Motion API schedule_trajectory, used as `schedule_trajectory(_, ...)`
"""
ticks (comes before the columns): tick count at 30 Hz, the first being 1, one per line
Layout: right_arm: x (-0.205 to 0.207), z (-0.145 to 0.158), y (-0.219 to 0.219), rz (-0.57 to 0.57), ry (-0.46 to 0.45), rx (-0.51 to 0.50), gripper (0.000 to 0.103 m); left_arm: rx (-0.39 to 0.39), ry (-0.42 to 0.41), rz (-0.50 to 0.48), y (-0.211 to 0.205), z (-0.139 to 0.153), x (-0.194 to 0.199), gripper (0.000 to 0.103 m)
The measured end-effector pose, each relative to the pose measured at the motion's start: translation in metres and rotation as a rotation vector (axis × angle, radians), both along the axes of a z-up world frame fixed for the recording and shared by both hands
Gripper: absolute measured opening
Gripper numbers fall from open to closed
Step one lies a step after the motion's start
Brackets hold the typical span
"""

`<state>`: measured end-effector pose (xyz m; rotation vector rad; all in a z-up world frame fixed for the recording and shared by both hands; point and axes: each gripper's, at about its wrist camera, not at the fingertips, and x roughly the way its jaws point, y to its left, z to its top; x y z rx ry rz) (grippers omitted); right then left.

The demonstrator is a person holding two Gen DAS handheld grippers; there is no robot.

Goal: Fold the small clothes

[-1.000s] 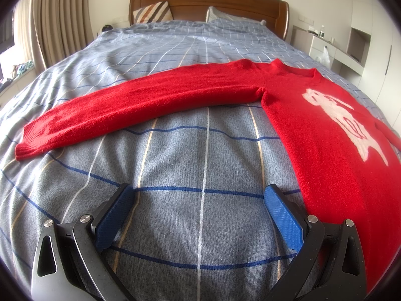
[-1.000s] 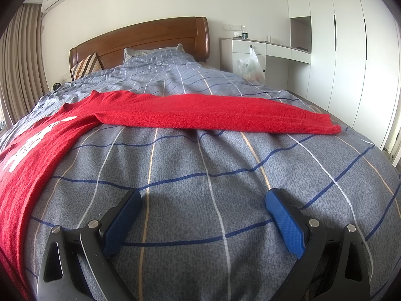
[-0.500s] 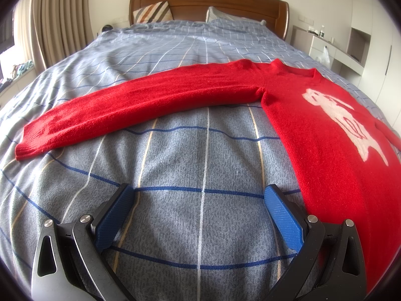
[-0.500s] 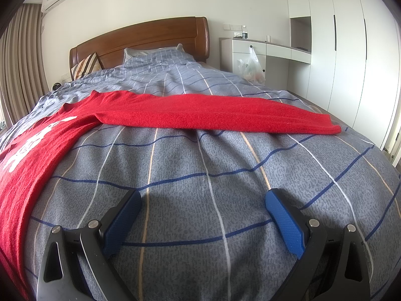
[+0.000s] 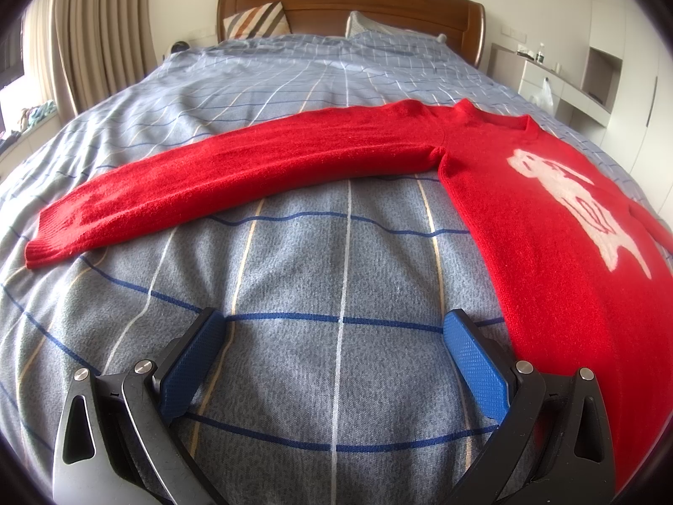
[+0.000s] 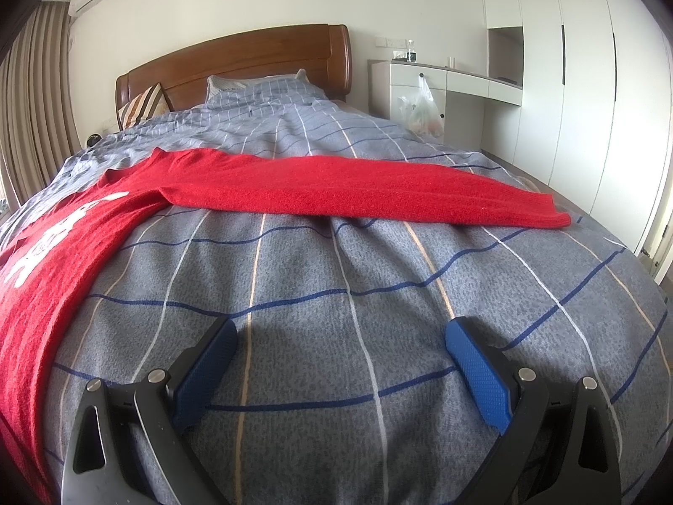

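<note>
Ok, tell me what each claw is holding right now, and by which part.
Nothing. The left claw and right claw are both open over the bedspread, beside the red sweater.

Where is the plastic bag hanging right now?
In the right wrist view the plastic bag hangs on the front of the white desk, on the right side of the bed beyond the red sweater.

Red sweater with white motif; grey-blue checked bedspread; blue-padded black fingers.
</note>
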<state>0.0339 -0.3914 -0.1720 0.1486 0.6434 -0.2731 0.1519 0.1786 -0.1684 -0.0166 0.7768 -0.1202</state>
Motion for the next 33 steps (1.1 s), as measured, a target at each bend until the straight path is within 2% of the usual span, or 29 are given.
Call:
schedule_trajectory(1,-0.003,0.006,-0.003,0.008,-0.014,0.033,0.098,0.000,0.000,0.000,0.000,0.000,0.000,0.103)
schedule_trajectory(5,-0.019,0.039,-0.045,0.008,-0.140,0.278,0.098,0.000,0.000,0.000,0.000,0.000,0.000,0.103)
schedule_trajectory(8,-0.015,0.048,-0.097,-0.059,-0.158,0.501,0.097,0.000,0.000,0.000,0.000,0.000,0.000,0.103)
schedule_trajectory(9,-0.014,0.044,-0.115,-0.103,-0.149,0.591,0.094,0.000,0.000,0.000,0.000,0.000,0.000,0.103)
schedule_trajectory(11,-0.016,0.031,-0.149,-0.206,-0.136,0.755,0.077,0.000,0.000,0.000,0.000,0.000,0.000,0.103)
schedule_trajectory(13,-0.017,0.022,-0.170,-0.270,-0.151,0.824,0.074,0.001,-0.001,0.000,0.000,0.000,0.000,0.103)
schedule_trajectory(15,-0.013,0.018,-0.186,-0.301,-0.169,0.852,0.069,-0.001,0.000,0.000,0.000,0.000,0.000,0.103)
schedule_trajectory(17,-0.009,0.011,-0.202,-0.349,-0.192,0.890,0.059,-0.001,0.000,0.000,0.000,0.000,0.000,0.103)
schedule_trajectory(20,0.001,0.000,-0.215,-0.386,-0.204,0.969,0.050,-0.001,0.000,0.000,0.000,0.000,0.000,0.103)
schedule_trajectory(21,0.008,-0.004,-0.219,-0.381,-0.181,0.981,0.045,-0.001,-0.001,0.000,0.000,0.000,0.000,0.103)
schedule_trajectory(23,0.019,-0.008,-0.223,-0.365,-0.121,0.985,0.016,0.000,0.000,0.000,0.000,0.000,0.000,0.103)
schedule_trajectory(24,0.024,-0.008,-0.224,-0.368,-0.094,0.974,0.007,0.000,-0.001,0.000,0.000,0.000,0.000,0.103)
schedule_trajectory(26,0.032,0.004,-0.224,-0.368,-0.077,0.917,0.004,-0.001,-0.001,0.000,0.000,0.000,0.000,0.103)
schedule_trajectory(28,0.048,0.036,-0.214,-0.329,-0.080,0.806,0.004,0.000,0.000,0.000,0.000,0.000,0.000,0.103)
schedule_trajectory(30,0.067,0.071,-0.190,-0.246,-0.102,0.723,0.004,-0.001,0.000,-0.001,0.000,0.000,0.000,0.103)
schedule_trajectory(33,0.109,0.136,-0.133,-0.061,-0.150,0.620,0.004,-0.001,0.000,0.000,0.000,0.000,0.000,0.103)
